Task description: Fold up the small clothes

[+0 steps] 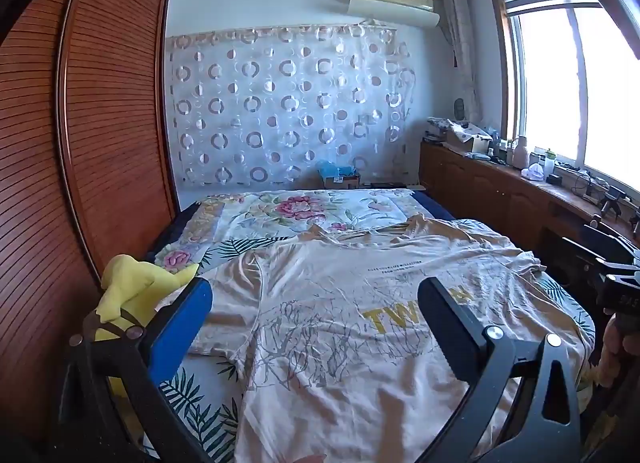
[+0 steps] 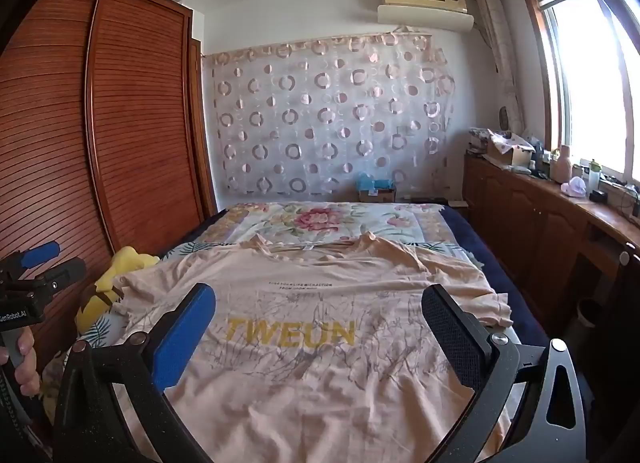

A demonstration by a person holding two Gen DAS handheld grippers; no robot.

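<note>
Ahead of both my tools lies one beige cotton T-shirt with yellow "TWEUN" lettering (image 2: 320,303), spread flat and face up on the floral-print bedsheet (image 1: 280,215), its collar at the far end from me. My left gripper (image 1: 316,315) hovers over the shirt's left half with its fingers wide apart, holding nothing. My right gripper (image 2: 320,323) hangs over the printed chest, equally spread and empty. Just left of my left tool, one yellow plush toy (image 1: 132,287) sits at the shirt's sleeve, close to the slatted wooden wardrobe (image 1: 80,143). Off to my right runs a low wooden cabinet (image 2: 540,215) cluttered with bottles and boxes, well apart from the shirt. Nothing lies on top of the shirt.
</note>
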